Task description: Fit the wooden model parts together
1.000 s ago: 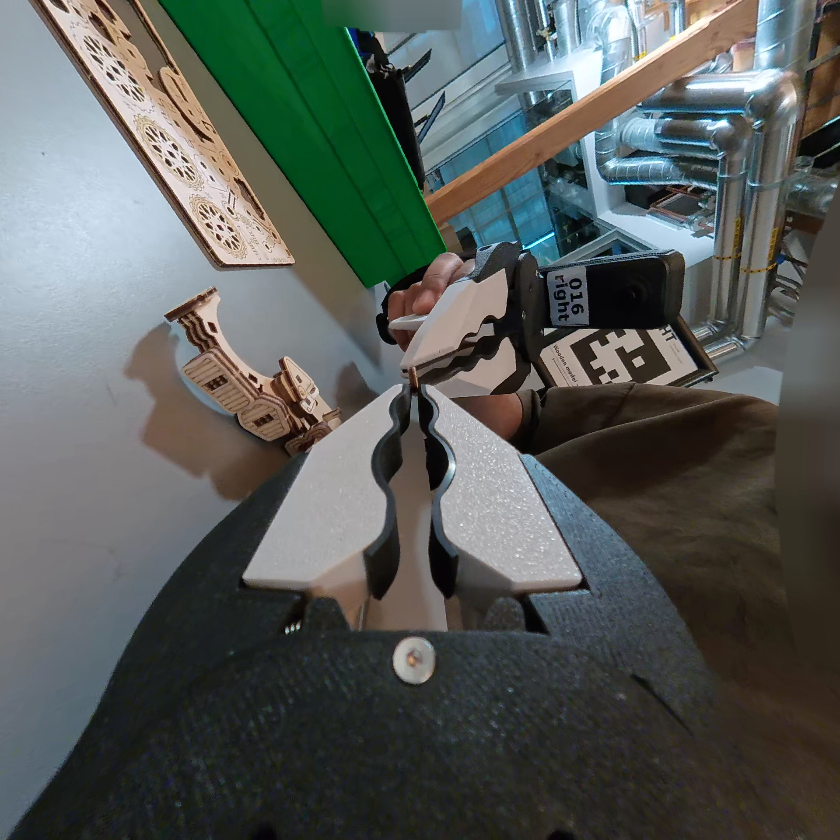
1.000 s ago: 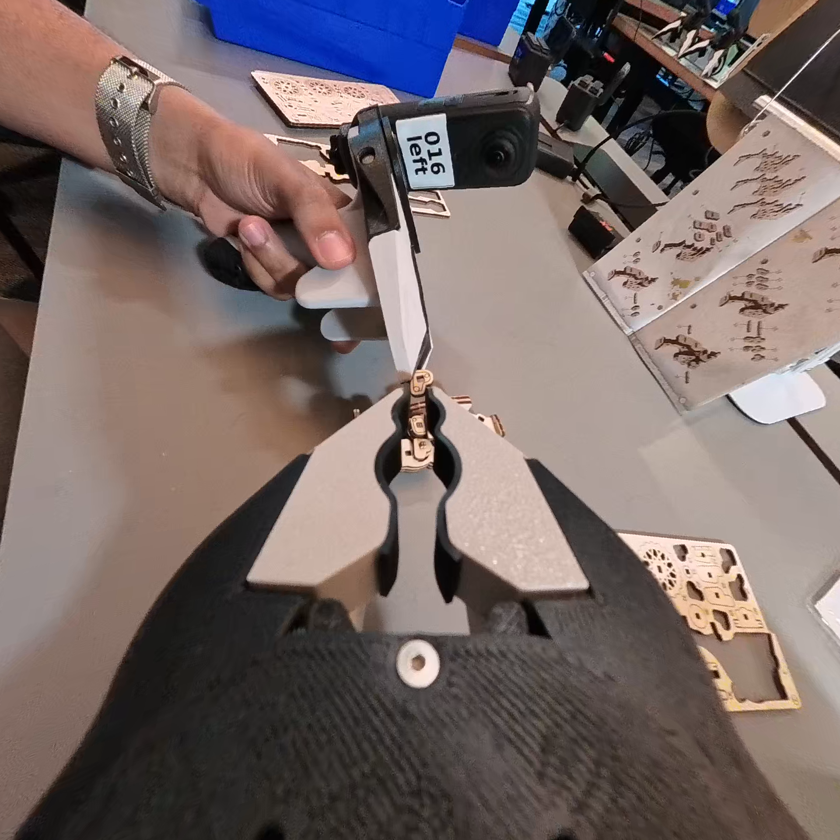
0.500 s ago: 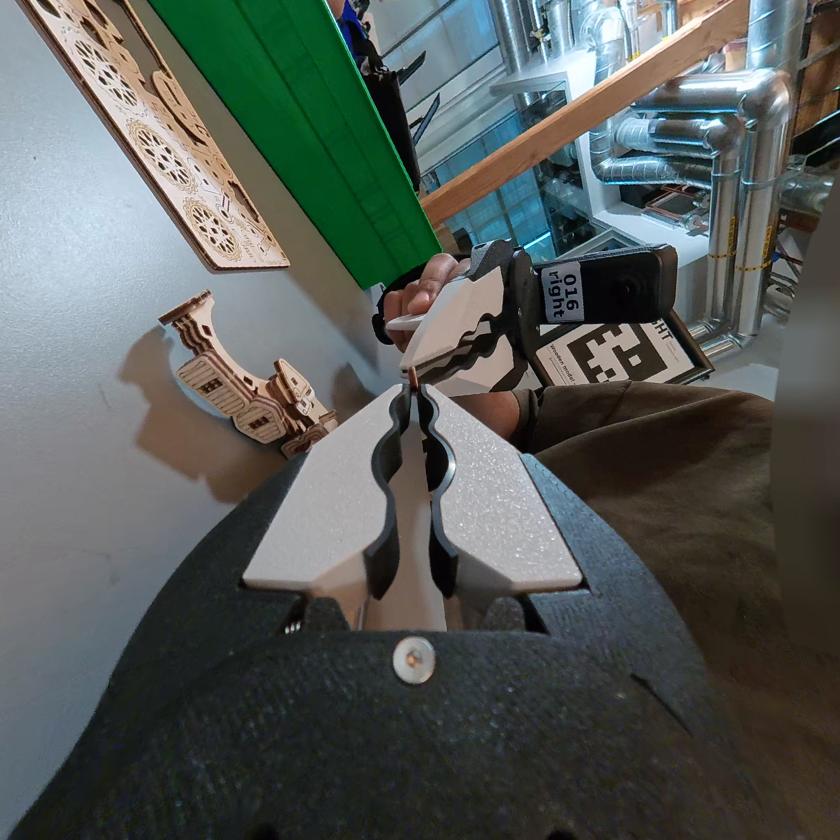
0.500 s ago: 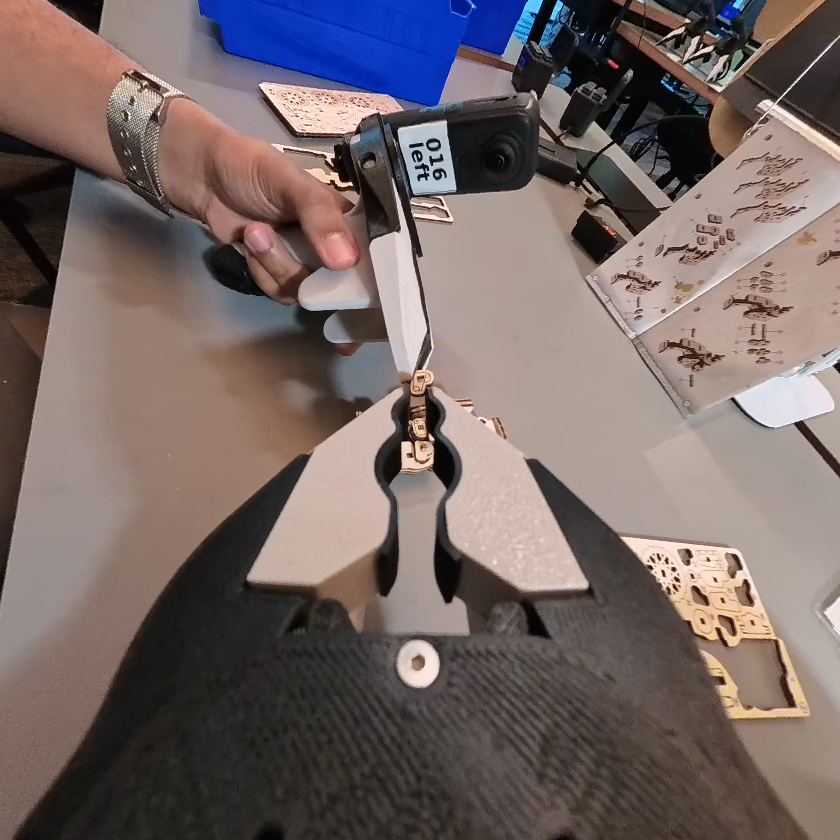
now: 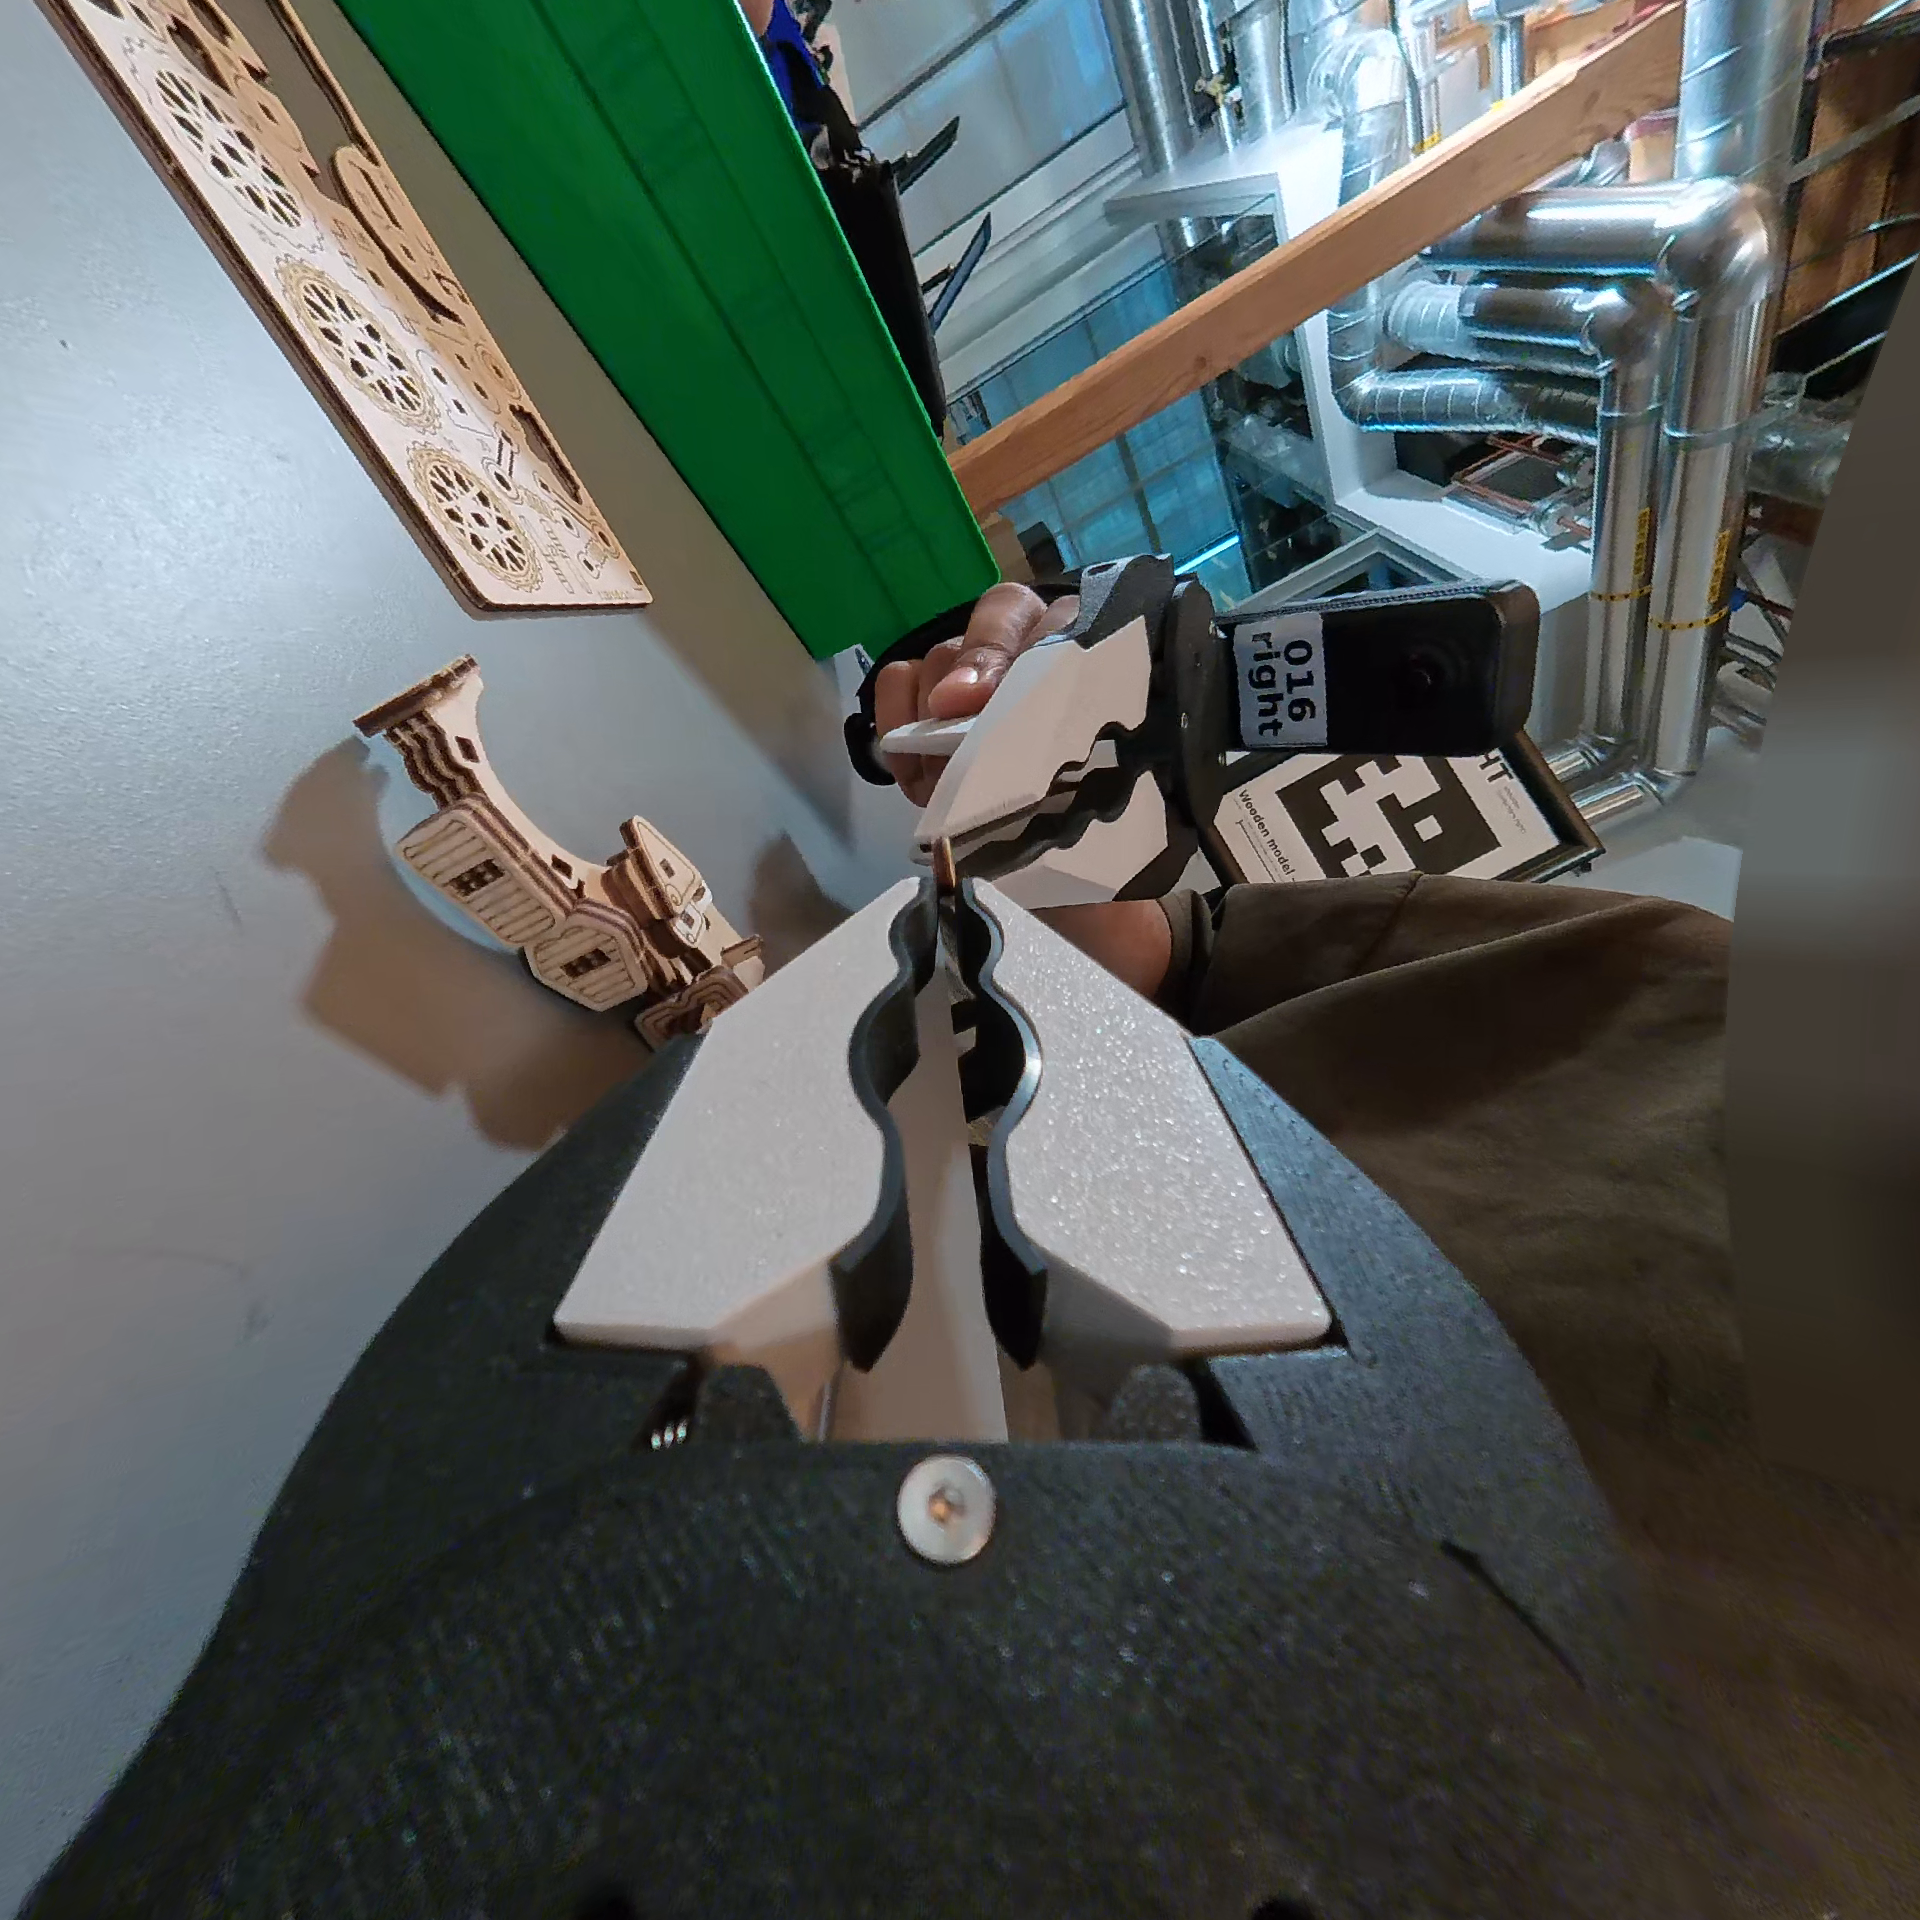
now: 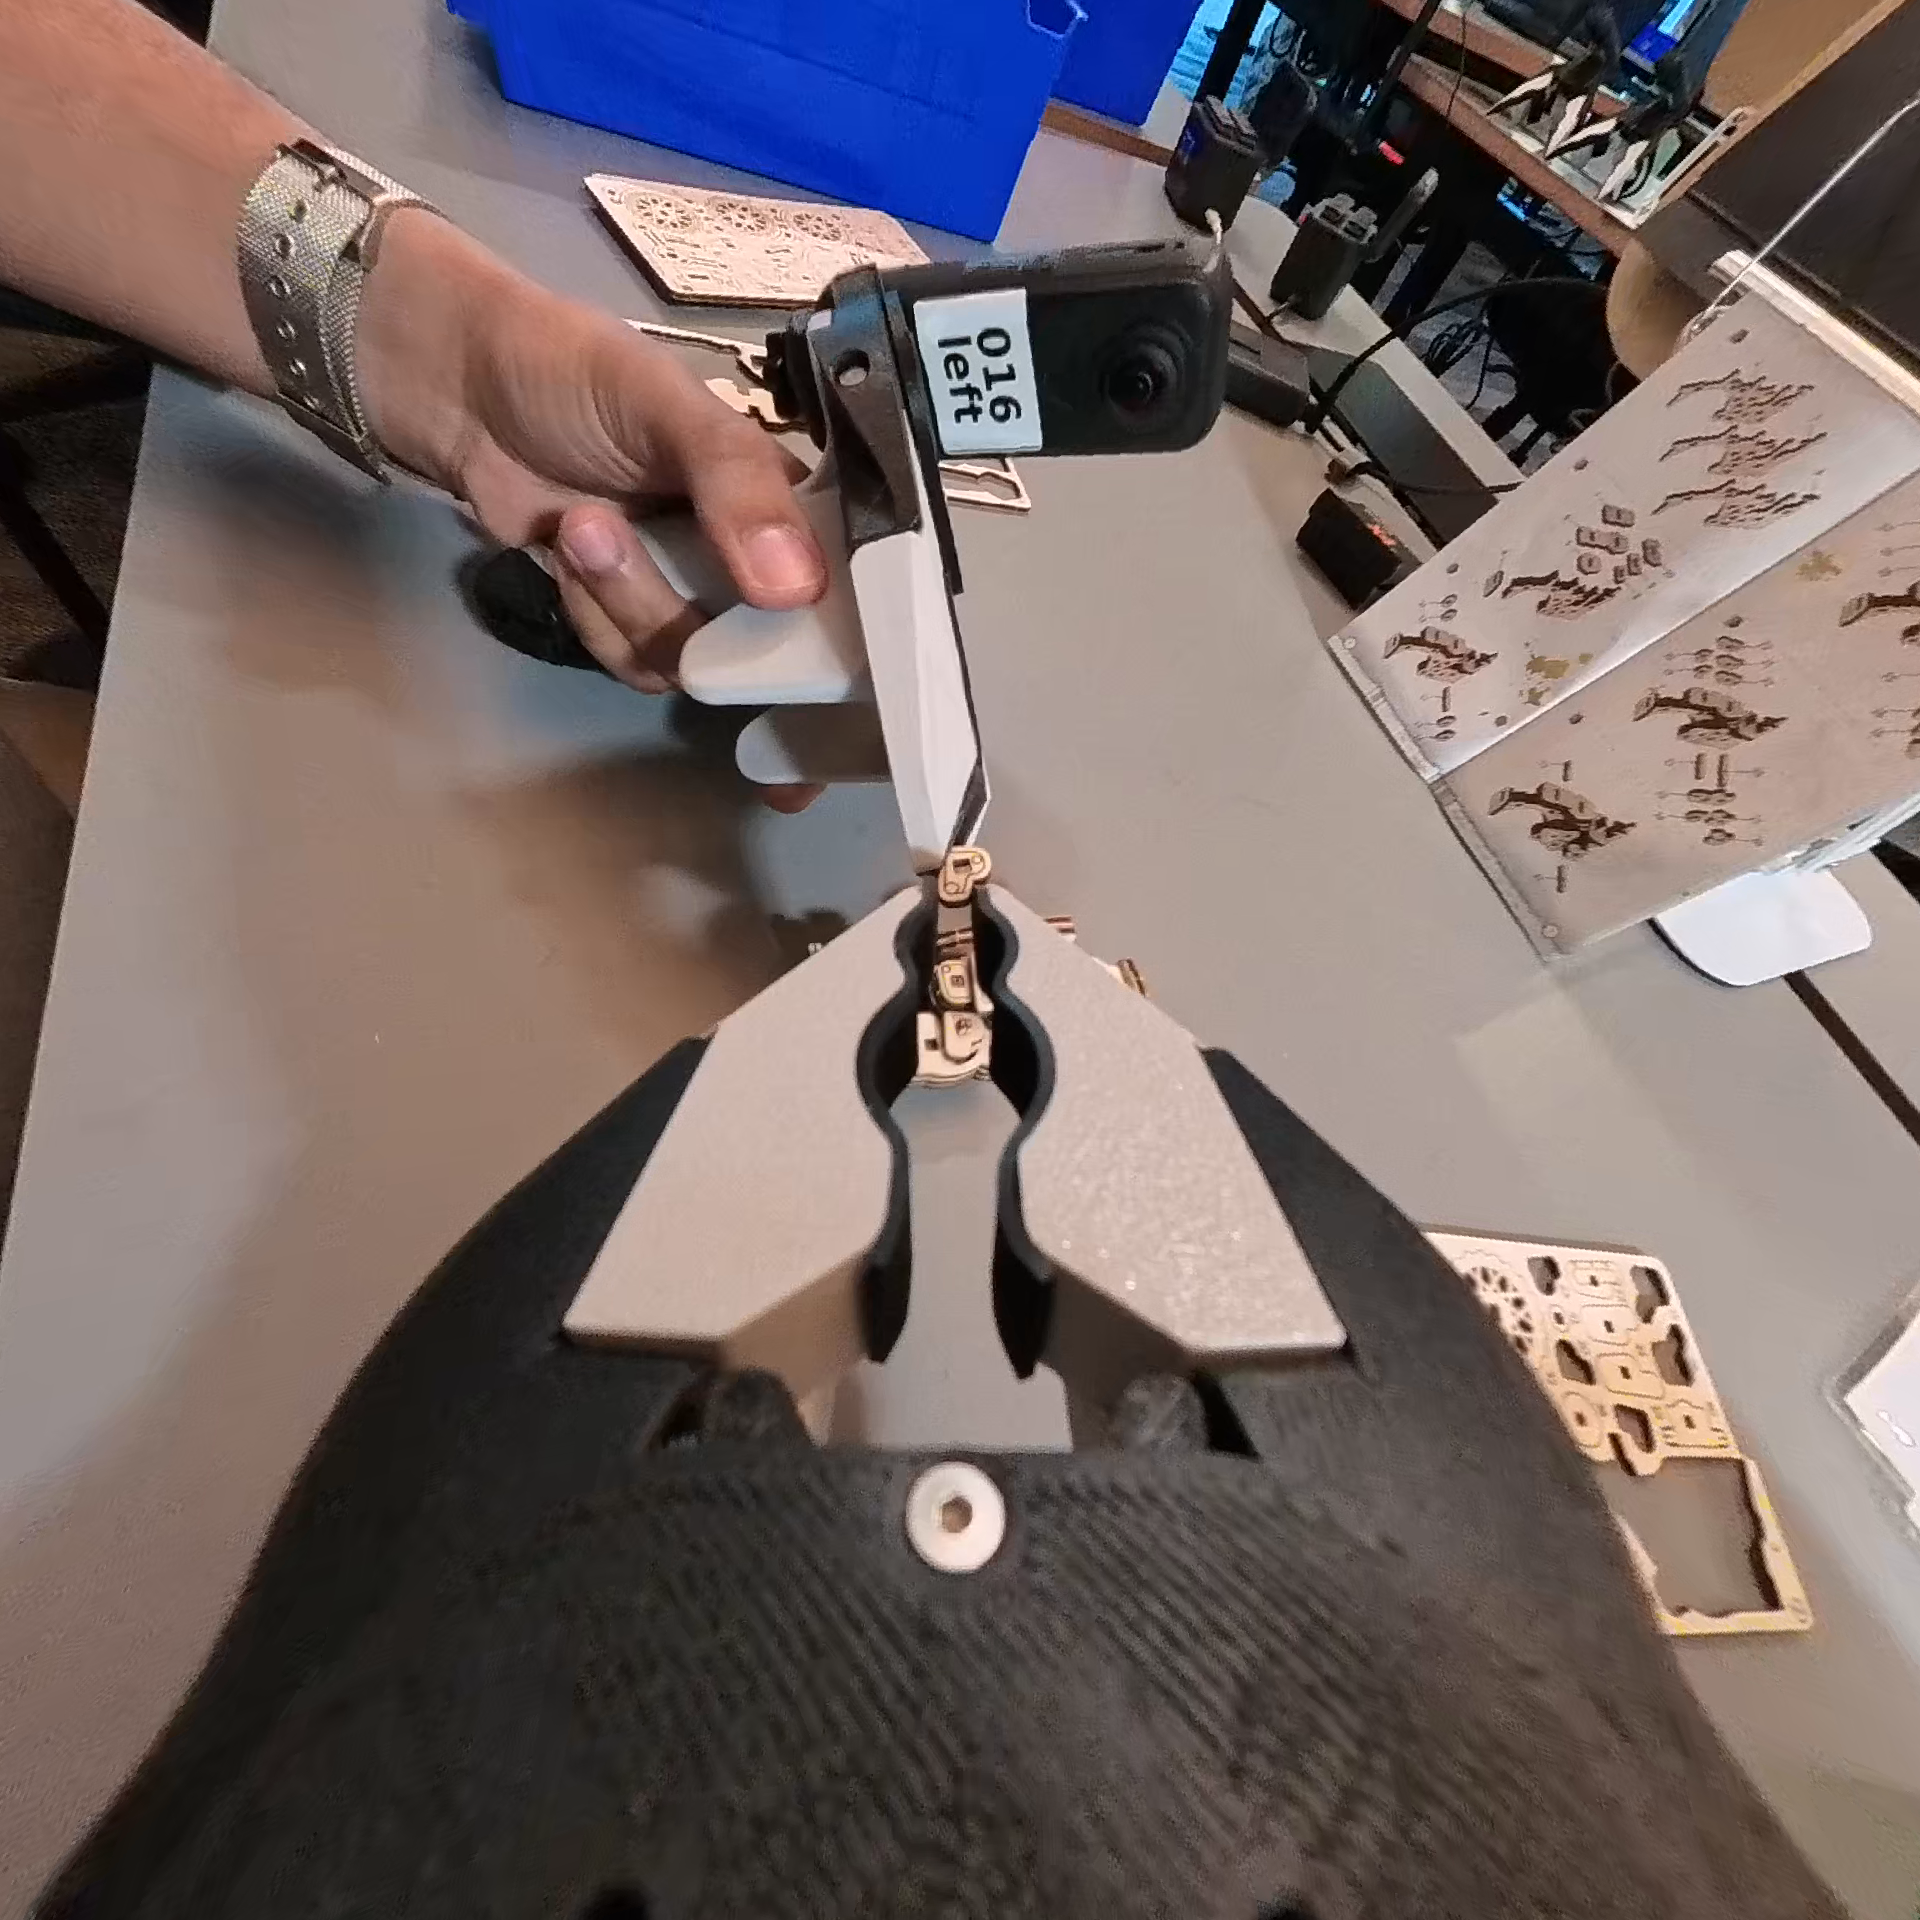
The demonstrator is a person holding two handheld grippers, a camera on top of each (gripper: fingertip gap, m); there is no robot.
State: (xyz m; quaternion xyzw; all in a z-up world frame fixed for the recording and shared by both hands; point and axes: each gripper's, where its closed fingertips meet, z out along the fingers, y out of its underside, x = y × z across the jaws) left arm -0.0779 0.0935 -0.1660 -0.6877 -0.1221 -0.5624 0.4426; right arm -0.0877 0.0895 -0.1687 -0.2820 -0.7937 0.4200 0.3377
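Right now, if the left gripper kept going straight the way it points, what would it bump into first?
Almost at once, the right gripper: the left gripper points tip to tip at it, with the small wooden model part between them. The two seem to touch already, though depth is hard to judge.

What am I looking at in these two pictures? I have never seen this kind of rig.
No robot here: a person holds a two-finger gripper in each hand, each carrying a wide-angle camera that looks along its fingers. One picture is the left gripper's own view, with the other gripper opposite; the other is the right gripper's view, with the person's left hand opposite. The right gripper is shut on a small wooden part, and the two tips meet at its end. What the left tips pinch is too small to tell. On the grey table lie laser-cut wooden sheets, a half-built wooden model and an instruction sheet on a stand.
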